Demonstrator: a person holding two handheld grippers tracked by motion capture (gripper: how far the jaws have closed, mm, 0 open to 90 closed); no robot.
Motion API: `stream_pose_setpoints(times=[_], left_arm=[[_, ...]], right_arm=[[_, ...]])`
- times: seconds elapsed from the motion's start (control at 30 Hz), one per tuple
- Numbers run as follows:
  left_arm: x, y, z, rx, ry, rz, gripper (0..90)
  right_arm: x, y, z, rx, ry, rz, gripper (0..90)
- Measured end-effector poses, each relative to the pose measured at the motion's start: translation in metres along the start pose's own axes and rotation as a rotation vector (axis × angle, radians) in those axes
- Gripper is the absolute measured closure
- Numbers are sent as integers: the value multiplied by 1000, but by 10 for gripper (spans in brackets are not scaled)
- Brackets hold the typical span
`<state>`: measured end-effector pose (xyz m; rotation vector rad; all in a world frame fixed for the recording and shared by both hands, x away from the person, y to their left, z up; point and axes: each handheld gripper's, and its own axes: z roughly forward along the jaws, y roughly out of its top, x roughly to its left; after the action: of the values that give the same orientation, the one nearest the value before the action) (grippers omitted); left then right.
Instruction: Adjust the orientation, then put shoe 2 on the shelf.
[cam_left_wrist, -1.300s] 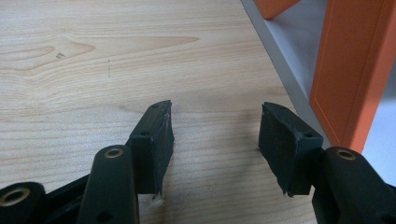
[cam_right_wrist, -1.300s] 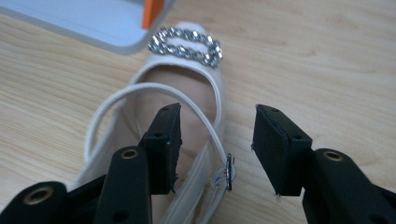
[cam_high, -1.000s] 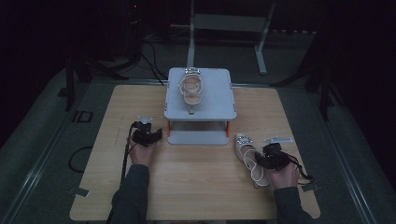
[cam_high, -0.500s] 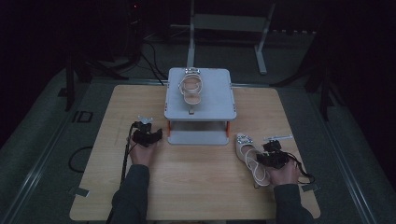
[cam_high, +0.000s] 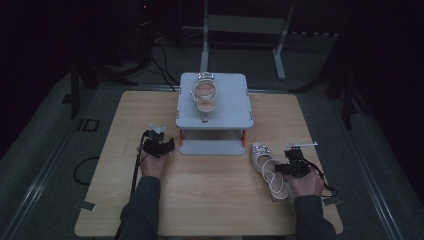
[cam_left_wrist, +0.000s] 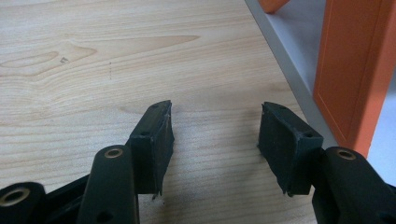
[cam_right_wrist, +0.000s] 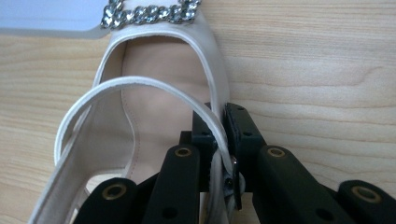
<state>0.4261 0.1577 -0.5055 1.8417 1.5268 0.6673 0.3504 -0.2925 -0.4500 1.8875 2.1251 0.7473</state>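
Right hand-held gripper (cam_right_wrist: 223, 154) first, nearest the person: its jaws are clamped together on the side edge of a white sandal (cam_right_wrist: 154, 116), pinching the upper wall and the thin strap where they meet. That is a sensible bite, I'd judge, since the rim is the only firm, narrow part a two-jaw tool can close on; the sole is too broad. The sandal lies flat on the desk (cam_high: 210, 200), just in front of the right front corner of the grey stand (cam_high: 214, 100), its jewelled toe band (cam_right_wrist: 150, 13) pointing toward the stand and reaching the stand's pale base edge.

Across to the left hand-held gripper (cam_left_wrist: 214, 135): jaws apart, nothing between them, hovering low over bare wood just beside the stand's left front orange leg (cam_left_wrist: 355, 70). It looks parked there, ready to steady the stand or help, though that is a guess.

Farther back, on top of the stand's grey platform, a second sandal (cam_high: 205, 92) already sits near the back left, toe strap away from the person. With one shoe up there and space free on the platform to its right, the held one reads as its partner, likely bound for the same platform. A lift by the side wall may let the shoe swing, so a slow rise seems wise.
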Motion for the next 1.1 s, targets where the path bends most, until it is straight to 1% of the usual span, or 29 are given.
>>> stream_pose_setpoints(times=[0.07,0.17,0.23,0.27,0.33,0.67,0.87,1.1], left_arm=[[0,0,0,-1,0,-1,450],[-1,0,0,1,5,4,450],[-1,0,0,1,3,3,450],[-1,0,0,1,4,3,449],[-1,0,0,1,5,4,450],[-1,0,0,4,7,3,449],[0,0,0,2,6,0,449],[-1,-1,-1,1,23,-11,450]], right_arm=[[0,1,-1,-8,8,14,836],[0,3,-1,-16,14,22,837],[-1,5,-1,-16,48,27,838],[0,6,-2,-17,55,35,838],[0,7,-3,-27,56,44,837],[-7,17,-13,-80,69,99,836],[-6,27,-21,-111,71,128,836],[-6,45,-28,-145,75,156,836]])
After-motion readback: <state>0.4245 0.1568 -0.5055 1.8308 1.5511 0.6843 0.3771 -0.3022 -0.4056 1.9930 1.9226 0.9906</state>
